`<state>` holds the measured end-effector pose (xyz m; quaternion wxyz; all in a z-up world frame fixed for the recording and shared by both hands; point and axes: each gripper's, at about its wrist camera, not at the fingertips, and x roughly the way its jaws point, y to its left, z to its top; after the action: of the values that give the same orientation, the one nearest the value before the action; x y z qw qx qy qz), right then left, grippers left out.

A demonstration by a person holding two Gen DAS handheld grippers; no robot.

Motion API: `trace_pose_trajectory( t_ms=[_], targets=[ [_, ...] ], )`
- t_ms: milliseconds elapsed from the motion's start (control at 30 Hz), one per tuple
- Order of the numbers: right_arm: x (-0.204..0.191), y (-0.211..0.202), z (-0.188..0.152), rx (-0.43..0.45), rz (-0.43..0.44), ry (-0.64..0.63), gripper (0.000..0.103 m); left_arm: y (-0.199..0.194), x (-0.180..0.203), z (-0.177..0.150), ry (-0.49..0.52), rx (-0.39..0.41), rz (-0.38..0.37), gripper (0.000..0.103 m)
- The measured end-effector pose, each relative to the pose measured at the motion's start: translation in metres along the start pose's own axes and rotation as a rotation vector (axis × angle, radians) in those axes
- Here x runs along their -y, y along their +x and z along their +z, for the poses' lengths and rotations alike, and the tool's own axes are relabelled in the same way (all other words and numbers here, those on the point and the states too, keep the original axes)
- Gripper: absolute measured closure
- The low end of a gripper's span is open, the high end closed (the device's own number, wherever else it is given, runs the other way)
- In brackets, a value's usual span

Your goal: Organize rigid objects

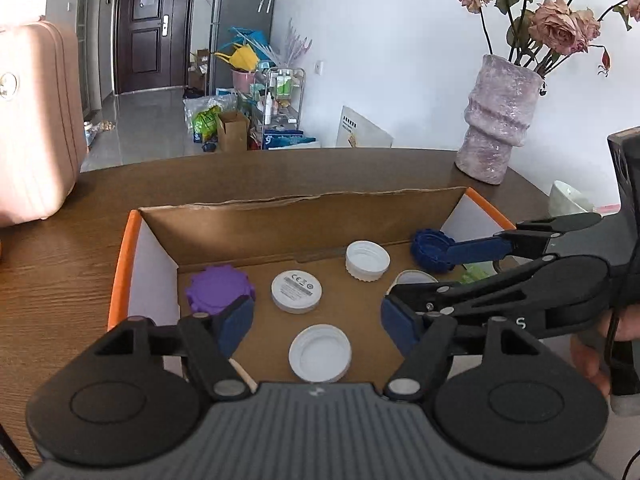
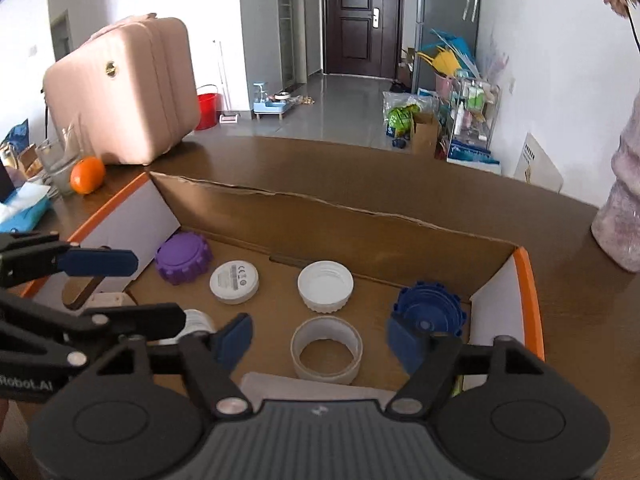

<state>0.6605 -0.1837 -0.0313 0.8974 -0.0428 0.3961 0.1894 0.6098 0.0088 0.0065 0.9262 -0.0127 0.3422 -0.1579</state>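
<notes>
Both tools are hanging over the cardboard box (image 1: 120,264), angled down into it. The left tool (image 1: 316,316) is standing well open with nothing between its blue pads; a white cap (image 1: 320,354) is lying just below the gap, mouth up. The right tool (image 2: 320,340) is gaping about as wide and is likewise holding nothing, with a translucent ring (image 2: 327,350) sitting under it on the box floor.

Further out, the purple lid (image 1: 220,290) is resting by the left wall, a white disc (image 1: 296,291) beside it, a second white cap (image 2: 325,286) toward the back wall, and the blue lid (image 2: 430,308) near the right wall. The box is sitting on the brown desk (image 1: 60,272).

To my eye both hands are between picks. The next grasp wants one tool at a time, pads straddling a lid's rim squarely and coming straight down, since these shallow lids will likely skid or flip if pinched off-centre, and the two tools are crowding each other.
</notes>
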Motion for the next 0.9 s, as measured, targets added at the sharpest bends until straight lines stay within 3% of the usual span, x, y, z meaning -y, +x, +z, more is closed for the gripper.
trace_pose_trajectory(
  t_ms=[267,300,400,633,700,767,833,900],
  targets=[
    [0.008,-0.045,0.005,0.044,-0.048,0.029,0.029,-0.048,-0.001,0.011,-0.010,0.039,0.075,0.029],
    [0.009,-0.056,0.006,0.053,-0.054,0.026,0.029,-0.059,-0.001,0.013,-0.015,0.048,0.093,0.026],
    [0.009,-0.098,0.004,0.091,-0.074,0.023,0.028,-0.090,0.004,0.011,-0.013,0.094,0.166,0.004],
    [-0.001,-0.181,-0.033,0.166,-0.080,0.068,0.023,-0.166,0.029,-0.015,0.037,0.201,0.306,0.000],
    [-0.010,-0.198,-0.050,0.190,-0.081,0.066,0.023,-0.188,0.035,-0.030,0.040,0.261,0.303,0.000],
    [-0.021,-0.216,-0.070,0.258,-0.086,0.066,0.021,-0.206,0.042,-0.046,0.041,0.324,0.309,0.000],
    [-0.035,-0.234,-0.092,0.378,-0.104,0.060,0.008,-0.222,0.047,-0.062,0.041,0.395,0.330,0.000],
    [-0.049,-0.247,-0.115,0.493,-0.132,0.053,0.004,-0.237,0.052,-0.080,0.036,0.456,0.341,0.000]
  ],
)
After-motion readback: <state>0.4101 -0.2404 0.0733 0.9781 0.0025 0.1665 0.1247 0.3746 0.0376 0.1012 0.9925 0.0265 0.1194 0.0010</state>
